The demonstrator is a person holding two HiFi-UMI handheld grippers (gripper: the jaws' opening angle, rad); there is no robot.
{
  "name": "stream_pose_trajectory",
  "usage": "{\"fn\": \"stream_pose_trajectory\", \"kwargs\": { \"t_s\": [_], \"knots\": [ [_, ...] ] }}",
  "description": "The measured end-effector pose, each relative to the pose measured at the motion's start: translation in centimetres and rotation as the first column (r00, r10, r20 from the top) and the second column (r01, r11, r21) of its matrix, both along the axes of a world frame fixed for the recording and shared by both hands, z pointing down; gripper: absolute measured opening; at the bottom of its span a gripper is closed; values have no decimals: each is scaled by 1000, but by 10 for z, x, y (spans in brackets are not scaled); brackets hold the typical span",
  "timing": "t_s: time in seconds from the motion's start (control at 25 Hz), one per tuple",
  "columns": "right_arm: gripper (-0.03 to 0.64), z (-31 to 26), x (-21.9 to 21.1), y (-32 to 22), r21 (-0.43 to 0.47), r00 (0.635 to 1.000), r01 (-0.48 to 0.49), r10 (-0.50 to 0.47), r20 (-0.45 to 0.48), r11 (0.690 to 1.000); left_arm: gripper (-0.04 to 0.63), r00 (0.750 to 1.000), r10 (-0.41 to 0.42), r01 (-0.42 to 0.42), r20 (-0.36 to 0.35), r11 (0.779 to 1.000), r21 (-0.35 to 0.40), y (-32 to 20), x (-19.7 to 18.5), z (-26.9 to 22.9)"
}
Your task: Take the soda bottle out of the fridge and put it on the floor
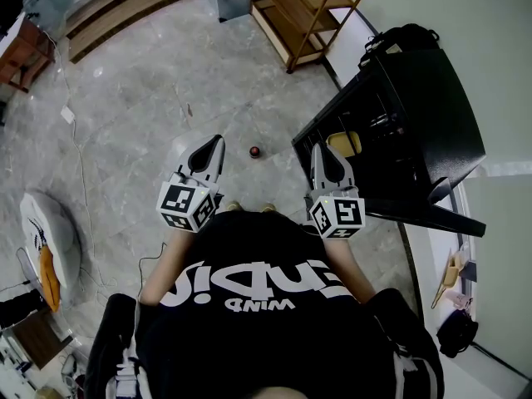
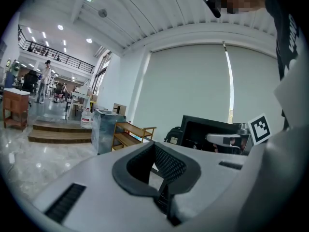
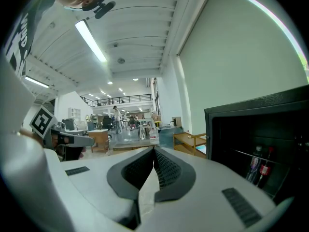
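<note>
From above, a small dark bottle with a red cap (image 1: 255, 151) stands upright on the marble floor, between and just ahead of my two grippers. The black fridge (image 1: 416, 98) stands at the right with its front open. On a shelf inside it are two more bottles (image 3: 259, 166). My left gripper (image 1: 218, 142) (image 2: 154, 145) is shut and holds nothing. It is left of the floor bottle and apart from it. My right gripper (image 1: 317, 150) (image 3: 154, 150) is also shut and holds nothing, close to the fridge opening. Both point roughly level.
A wooden shelf rack (image 1: 303, 15) stands at the back beside the wall. Wooden steps (image 1: 125, 7) lie at the far left. A thin cable (image 1: 83, 165) runs across the floor. A black bag (image 1: 403, 36) sits behind the fridge. A white object (image 1: 50, 231) lies at the left.
</note>
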State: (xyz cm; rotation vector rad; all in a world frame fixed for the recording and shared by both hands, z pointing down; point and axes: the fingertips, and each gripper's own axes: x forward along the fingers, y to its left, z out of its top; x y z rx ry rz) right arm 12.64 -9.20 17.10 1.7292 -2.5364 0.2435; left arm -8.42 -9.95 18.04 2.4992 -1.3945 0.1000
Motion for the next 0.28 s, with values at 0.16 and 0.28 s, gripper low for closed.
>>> {"fn": "stream_pose_trajectory", "kwargs": {
  "t_s": [0.16, 0.28],
  "knots": [
    [21, 2, 0, 0, 4, 1000, 5, -5, 2, 1000, 6, 1000, -1, 1, -6, 1000, -9, 2, 1, 3],
    [22, 3, -1, -2, 5, 1000, 10, -10, 0, 1000, 6, 1000, -3, 3, -5, 1000, -12, 2, 0, 4]
  ]
}}
